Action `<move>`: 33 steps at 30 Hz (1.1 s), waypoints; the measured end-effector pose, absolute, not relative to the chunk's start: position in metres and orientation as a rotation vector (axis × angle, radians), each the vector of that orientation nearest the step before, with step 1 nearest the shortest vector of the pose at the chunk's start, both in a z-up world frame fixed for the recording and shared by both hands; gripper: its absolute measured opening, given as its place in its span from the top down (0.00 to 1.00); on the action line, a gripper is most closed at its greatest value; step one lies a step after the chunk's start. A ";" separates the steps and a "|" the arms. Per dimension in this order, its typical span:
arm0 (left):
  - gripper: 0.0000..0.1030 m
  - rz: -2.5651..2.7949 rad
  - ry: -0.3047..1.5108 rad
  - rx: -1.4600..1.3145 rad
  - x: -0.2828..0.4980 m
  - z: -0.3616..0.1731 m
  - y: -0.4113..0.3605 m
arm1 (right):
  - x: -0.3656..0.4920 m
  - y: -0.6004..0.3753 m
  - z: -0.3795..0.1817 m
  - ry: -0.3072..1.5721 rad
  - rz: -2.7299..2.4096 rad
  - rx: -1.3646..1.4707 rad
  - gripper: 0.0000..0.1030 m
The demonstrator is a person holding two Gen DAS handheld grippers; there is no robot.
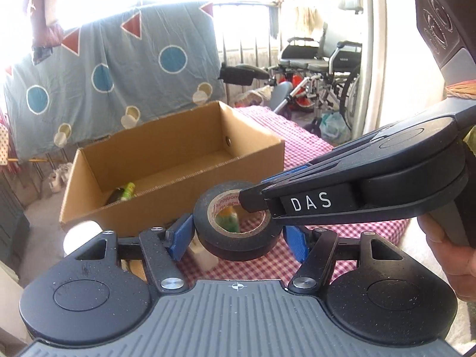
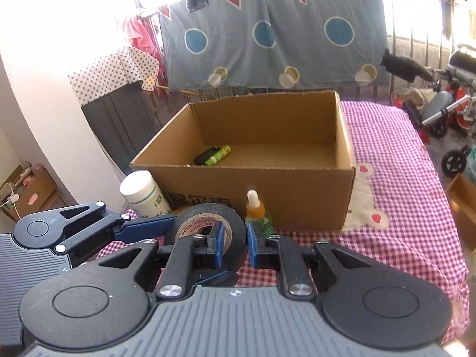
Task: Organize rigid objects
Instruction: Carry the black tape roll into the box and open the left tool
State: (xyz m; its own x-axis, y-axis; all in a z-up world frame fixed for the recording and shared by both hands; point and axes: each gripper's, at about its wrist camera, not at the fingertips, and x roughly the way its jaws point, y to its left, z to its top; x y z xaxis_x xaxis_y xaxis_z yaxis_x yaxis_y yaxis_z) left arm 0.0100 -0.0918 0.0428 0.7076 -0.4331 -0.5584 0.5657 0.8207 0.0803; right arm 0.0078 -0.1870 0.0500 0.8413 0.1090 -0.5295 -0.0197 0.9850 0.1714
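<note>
A black tape roll is held above the checked cloth. My left gripper has a blue pad on each side of the roll's outside. My right gripper grips the roll's wall, one finger inside the hole and one outside. In the left wrist view the right gripper reaches in from the right. Behind stands an open cardboard box with a green tube and a black item inside.
A small dropper bottle and a white cylinder bottle stand on the red checked cloth in front of the box. A wheelchair and clutter lie past the bed's far right.
</note>
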 end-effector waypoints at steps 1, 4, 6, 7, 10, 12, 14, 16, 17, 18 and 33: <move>0.36 -0.552 0.535 0.258 0.013 0.049 -0.089 | 0.011 -0.184 0.057 0.556 0.074 0.147 0.82; 0.36 -0.528 0.499 0.269 0.028 0.068 -0.083 | 0.029 -0.175 0.079 0.535 0.096 0.105 0.82; 0.36 -0.528 0.499 0.269 0.045 0.078 -0.078 | 0.050 -0.176 0.093 0.544 0.117 0.102 0.82; 0.36 -0.530 0.510 0.263 0.056 0.083 -0.076 | 0.061 -0.178 0.098 0.555 0.127 0.109 0.82; 0.36 -0.534 0.574 0.245 0.096 0.091 -0.070 | 0.106 -0.189 0.109 0.622 0.161 0.140 0.82; 0.36 -0.540 0.639 0.241 0.125 0.090 -0.072 | 0.143 -0.194 0.111 0.688 0.173 0.150 0.82; 0.36 -0.551 0.722 0.231 0.156 0.084 -0.074 | 0.178 -0.202 0.107 0.757 0.176 0.167 0.82; 0.36 -0.563 0.826 0.208 0.192 0.074 -0.078 | 0.213 -0.210 0.098 0.829 0.176 0.187 0.82; 0.36 -0.566 0.874 0.193 0.208 0.067 -0.080 | 0.230 -0.214 0.091 0.866 0.175 0.200 0.82; 0.36 -0.570 0.930 0.173 0.225 0.057 -0.079 | 0.244 -0.219 0.085 0.896 0.174 0.215 0.82; 0.36 -0.447 1.216 0.163 0.340 -0.020 -0.090 | 0.373 -0.247 -0.007 1.102 0.203 0.300 0.81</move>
